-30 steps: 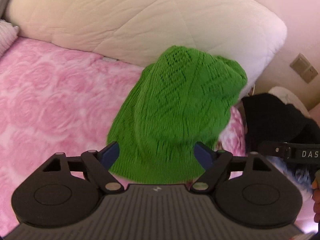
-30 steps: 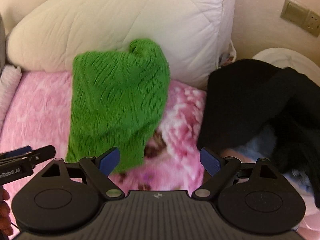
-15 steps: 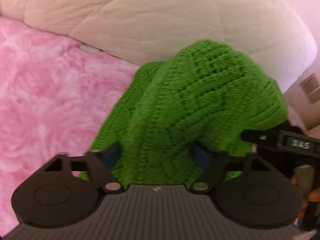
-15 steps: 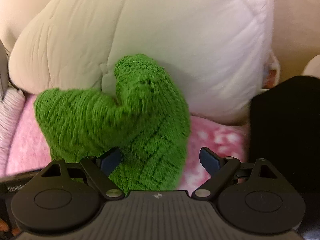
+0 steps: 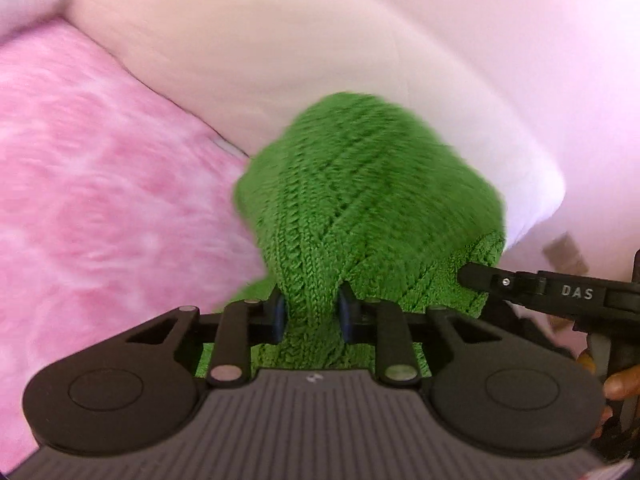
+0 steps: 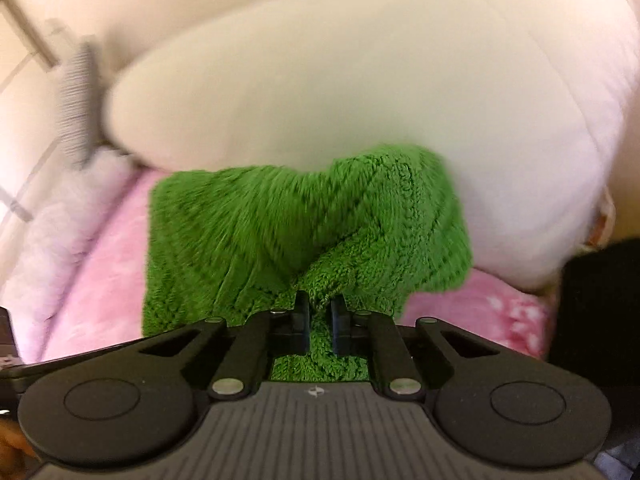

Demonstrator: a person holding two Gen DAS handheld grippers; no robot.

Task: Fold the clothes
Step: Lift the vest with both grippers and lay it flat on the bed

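Note:
A green knitted garment (image 5: pixel 360 208) lies bunched on the pink bedspread (image 5: pixel 100 200), leaning against a big cream quilted pillow (image 5: pixel 320 48). My left gripper (image 5: pixel 311 314) is shut on a fold of its near edge; knit fills the gap between the blue pads. In the right wrist view the same green garment (image 6: pixel 288 232) fills the middle, and my right gripper (image 6: pixel 320 322) is shut on another pinch of its near edge. The right gripper's black finger (image 5: pixel 520 286), marked DAS, reaches in from the right in the left wrist view.
The cream pillow (image 6: pixel 340 92) stands right behind the garment. A black garment (image 6: pixel 600 300) lies at the right edge. Pink bedspread (image 6: pixel 480 304) shows on both sides. A pale knitted cloth (image 6: pixel 52 240) sits at the left. A person's fingers (image 5: pixel 622 384) hold the right tool.
Both grippers moved forward onto the green garment and went from open to shut on its near edge. The knit now bunches up between the two pinches.

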